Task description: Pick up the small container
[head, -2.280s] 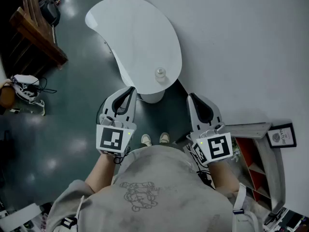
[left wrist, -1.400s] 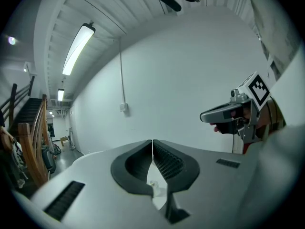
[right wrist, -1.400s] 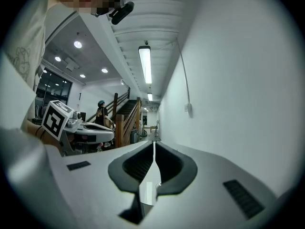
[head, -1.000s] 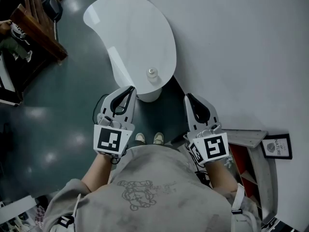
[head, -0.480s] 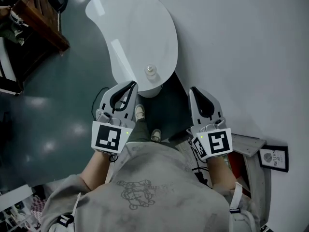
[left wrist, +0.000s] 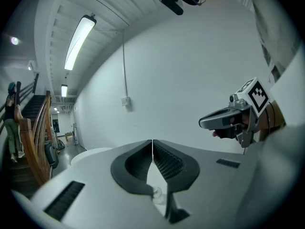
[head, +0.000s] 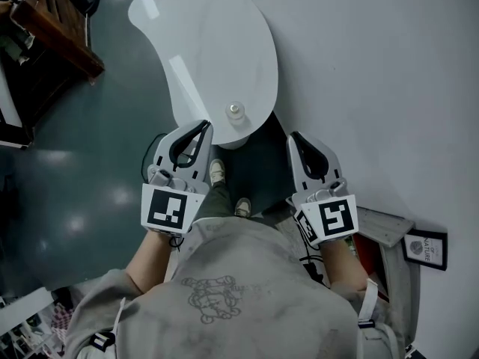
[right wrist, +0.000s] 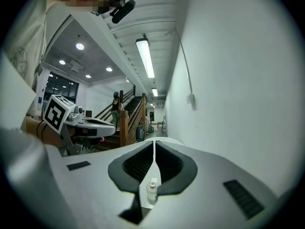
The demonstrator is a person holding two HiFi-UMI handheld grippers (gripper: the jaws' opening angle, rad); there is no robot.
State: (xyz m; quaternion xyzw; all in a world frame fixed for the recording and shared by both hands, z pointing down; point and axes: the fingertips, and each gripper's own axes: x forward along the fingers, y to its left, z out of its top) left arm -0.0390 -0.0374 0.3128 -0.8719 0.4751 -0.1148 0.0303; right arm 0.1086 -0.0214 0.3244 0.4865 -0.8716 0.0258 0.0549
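Observation:
The small clear container (head: 236,111) with a round cap stands near the close edge of a white kidney-shaped table (head: 209,43). My left gripper (head: 204,126) hangs just short of that edge, a little left of the container, its jaws shut and empty. My right gripper (head: 293,137) is off the table to the container's right, also shut and empty. In the left gripper view the container (left wrist: 156,193) shows low behind the shut jaws (left wrist: 152,142). The container (right wrist: 152,187) also shows in the right gripper view, below the shut jaw line (right wrist: 154,145).
A grey wall (head: 389,73) runs along the table's right side. A wooden stair rail (head: 52,28) is at the upper left over a dark glossy floor (head: 90,170). A shelf (head: 393,230) and a framed sign (head: 427,248) lie lower right. A person stands on the stairs (right wrist: 116,106).
The person has stepped forward, one shoe now ahead of the other. Both grippers have come closer to the table's near edge. The container has not moved on the table.

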